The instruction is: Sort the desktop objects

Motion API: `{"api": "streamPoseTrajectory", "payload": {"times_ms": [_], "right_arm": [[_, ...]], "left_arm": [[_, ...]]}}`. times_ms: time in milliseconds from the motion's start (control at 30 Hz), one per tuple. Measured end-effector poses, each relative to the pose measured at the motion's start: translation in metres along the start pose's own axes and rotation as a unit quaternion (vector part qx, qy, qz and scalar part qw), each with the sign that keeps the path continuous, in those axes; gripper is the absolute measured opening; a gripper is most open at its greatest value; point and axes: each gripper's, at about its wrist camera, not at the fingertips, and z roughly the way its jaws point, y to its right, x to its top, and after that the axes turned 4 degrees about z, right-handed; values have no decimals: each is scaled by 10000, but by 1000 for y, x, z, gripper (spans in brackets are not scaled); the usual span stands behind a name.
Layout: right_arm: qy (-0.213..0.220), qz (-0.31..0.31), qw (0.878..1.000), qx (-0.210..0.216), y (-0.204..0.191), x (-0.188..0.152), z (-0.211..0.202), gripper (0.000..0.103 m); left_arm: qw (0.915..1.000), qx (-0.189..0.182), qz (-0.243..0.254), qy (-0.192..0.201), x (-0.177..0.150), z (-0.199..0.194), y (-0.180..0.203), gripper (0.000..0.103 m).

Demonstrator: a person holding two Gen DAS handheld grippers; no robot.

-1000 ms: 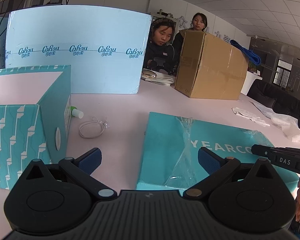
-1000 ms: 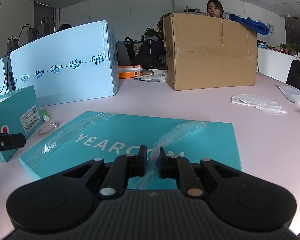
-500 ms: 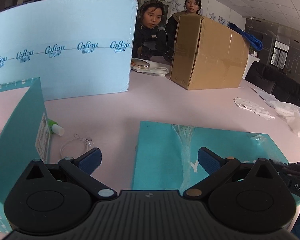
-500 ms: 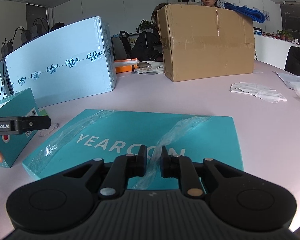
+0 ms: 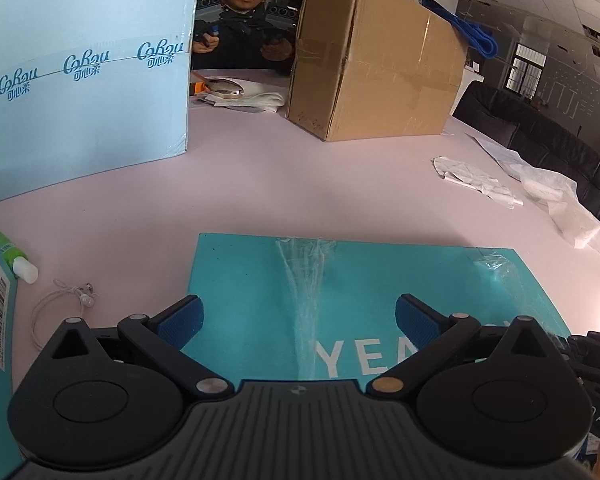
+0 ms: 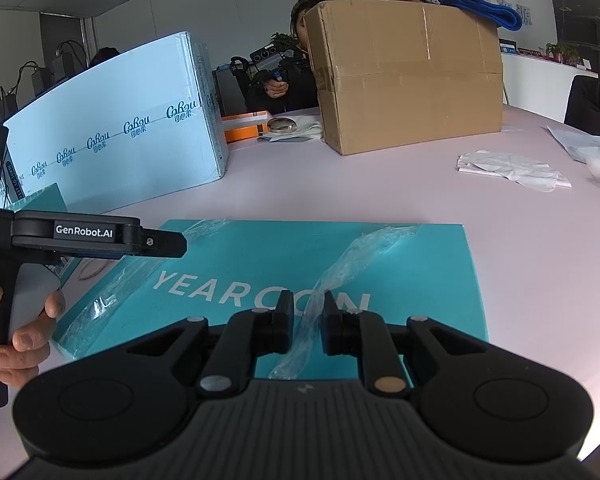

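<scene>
Left gripper (image 5: 298,314), jaws wide and empty, has swung over the flat teal cardboard box (image 6: 300,264); right gripper (image 6: 306,326), just opening, straddles its loose clear plastic strip (image 6: 332,280), suggesting a two-handed lift.

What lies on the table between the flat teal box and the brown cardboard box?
Nothing: in both wrist views only bare pale pink tabletop separates the flat teal box from the brown cardboard box.

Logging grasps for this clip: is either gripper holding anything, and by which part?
Left gripper open, holding nothing. Right gripper jaws, just eased slightly apart, straddle the near end of the plastic strip on the teal box; a pinch cannot be told.
</scene>
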Motion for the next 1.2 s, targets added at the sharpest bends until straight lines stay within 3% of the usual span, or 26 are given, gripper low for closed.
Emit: {"api": "streamPoseTrajectory", "payload": {"times_ms": [67,133,233,267,700,1200], "right_arm": [[-2,46,10000,6,1,0,0,18],[-6,111,9999,20,2,1,-1,18],[-16,136,9999,18,3,1,-1,18],[-20,134,9999,9,3,1,-1,18],[118,174,9996,-187,2,1,-5,12],[136,415,9990,-54,1,15,-18,11]], "left_arm": [[9997,18,237,-5,1,2,10,97],[9988,225,431,-72,2,3,17,77],[9973,427,601,-54,0,2,23,31],[9971,429,631,-20,0,1,24,7],[9986,313,413,38,-1,-9,16,4],[9992,222,281,189,4,-38,13,4]]}}
